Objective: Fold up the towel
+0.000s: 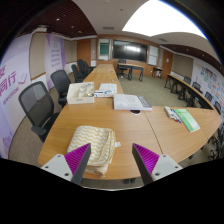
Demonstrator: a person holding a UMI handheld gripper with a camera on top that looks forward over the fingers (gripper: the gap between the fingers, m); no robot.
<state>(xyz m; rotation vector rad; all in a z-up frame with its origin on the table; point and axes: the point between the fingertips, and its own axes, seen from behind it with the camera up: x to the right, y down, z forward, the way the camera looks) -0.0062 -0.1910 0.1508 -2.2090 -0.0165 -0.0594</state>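
A cream towel (92, 144) with a wavy yellow pattern lies bunched and partly folded on the wooden table (130, 128), near its front edge. My gripper (112, 158) is held above the table's front edge with its fingers wide apart and nothing between them. The left finger (78, 159) overlaps the towel's near left corner in view; whether it touches the towel I cannot tell. The right finger (146, 157) is over bare table, well right of the towel.
White papers (131, 101) and a dark bag (80, 91) lie farther back on the table. A greenish booklet (187, 120) lies at the right. Black office chairs (40, 106) stand along the left side. More tables and chairs extend toward the far wall.
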